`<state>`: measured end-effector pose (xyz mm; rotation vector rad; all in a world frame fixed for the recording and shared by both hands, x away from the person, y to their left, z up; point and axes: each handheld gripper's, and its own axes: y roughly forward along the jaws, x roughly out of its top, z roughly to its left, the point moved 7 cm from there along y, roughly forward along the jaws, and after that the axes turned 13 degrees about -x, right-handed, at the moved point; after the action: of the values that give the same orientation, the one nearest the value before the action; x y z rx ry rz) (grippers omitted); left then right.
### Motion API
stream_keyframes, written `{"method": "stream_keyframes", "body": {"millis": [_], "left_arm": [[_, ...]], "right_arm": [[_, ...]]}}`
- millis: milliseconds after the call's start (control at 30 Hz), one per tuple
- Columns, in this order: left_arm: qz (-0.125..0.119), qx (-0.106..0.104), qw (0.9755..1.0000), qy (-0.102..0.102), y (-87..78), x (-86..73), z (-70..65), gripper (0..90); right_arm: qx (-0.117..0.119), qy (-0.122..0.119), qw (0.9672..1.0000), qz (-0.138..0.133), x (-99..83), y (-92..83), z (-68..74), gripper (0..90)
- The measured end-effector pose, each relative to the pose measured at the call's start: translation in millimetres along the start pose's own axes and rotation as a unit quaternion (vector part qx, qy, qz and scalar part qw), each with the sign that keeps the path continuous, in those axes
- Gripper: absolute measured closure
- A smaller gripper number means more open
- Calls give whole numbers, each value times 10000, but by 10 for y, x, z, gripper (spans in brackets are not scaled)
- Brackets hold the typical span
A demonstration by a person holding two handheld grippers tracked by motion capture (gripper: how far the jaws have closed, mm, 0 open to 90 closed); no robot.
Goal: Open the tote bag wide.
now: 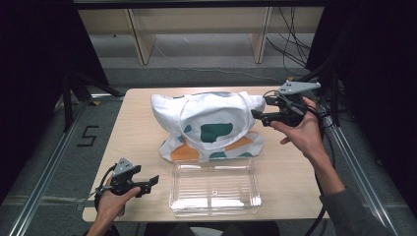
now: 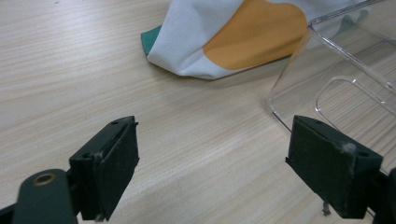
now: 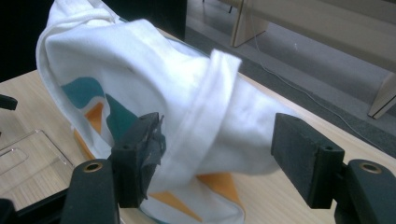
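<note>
1. The right gripper [image 1: 259, 115] stands raised at the right side of the cloth [image 1: 209, 125]. In the right gripper view its jaws are spread wide, with a thick white fold of the cloth between them. The left pad [image 3: 140, 158] lies against the fabric; the right pad [image 3: 303, 156] stands clear of it, so the fold is not pinched.
2. The left gripper [image 1: 150, 183] sits low near the front left corner of the table [image 1: 137, 147]. Its jaws are spread wide with only bare wood between them.
3. The cloth is white with green and orange patches. It stands heaped in a tall mound at the middle of the table, toward the far edge, with its right upper part lifted toward the right gripper.
4. A clear plastic tray [image 1: 215, 188] lies just in front of the cloth, its far rim at the cloth's near hem.
5. In the left gripper view, the tray's corner [image 2: 299, 88] sits just past the right-hand jaw, and the cloth's hem lies farther off.
</note>
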<state>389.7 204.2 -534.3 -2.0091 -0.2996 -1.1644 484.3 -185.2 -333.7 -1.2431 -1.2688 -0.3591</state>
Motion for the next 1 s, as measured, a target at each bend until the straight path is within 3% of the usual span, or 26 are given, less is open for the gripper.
{"method": "stream_keyframes", "body": {"millis": [100, 167, 267, 333, 433, 600, 700, 833, 900, 933, 1000], "left_arm": [[-6, -7, 10000, -4, 1, -2, 0, 155], [4, -4, 10000, -3, -1, -2, 2, 155], [-9, -20, 10000, -2, 2, 0, -5, 156], [21, -21, 10000, 61, -3, 2, -3, 156], [13, -34, 10000, 40, -1, 0, -5, 156], [-9, -43, 10000, 66, 1, 8, -5, 157], [39, -45, 9999, 90, 0, 1, -3, 157], [3, -94, 9999, 82, 10, 3, -16, 159], [4, -89, 9999, 76, 11, 4, -13, 159], [8, -76, 9999, 70, 10, 5, -11, 159], [-5, -91, 9999, 80, 13, 6, -13, 159]], "right_arm": [[28, 46, 10000, 22, 113, 82, 33, 347], [-25, -74, 10000, -26, 188, 141, 40, 359], [30, -91, 9998, 159, 259, 225, 89, 370], [-100, -158, 9996, 204, 304, 307, 56, 379], [-158, -10, 9993, 332, 333, 433, -1, 408], [-49, 112, 9985, 541, 307, 561, -8, 479], [116, 87, 9987, 484, 306, 569, 17, 648], [24, -171, 9989, 440, 310, 524, 14, 856], [56, -299, 9993, 239, 355, 481, -14, 883], [32, -250, 9996, 142, 376, 447, -8, 886], [71, -425, 9990, 133, 388, 394, -24, 888]]}}
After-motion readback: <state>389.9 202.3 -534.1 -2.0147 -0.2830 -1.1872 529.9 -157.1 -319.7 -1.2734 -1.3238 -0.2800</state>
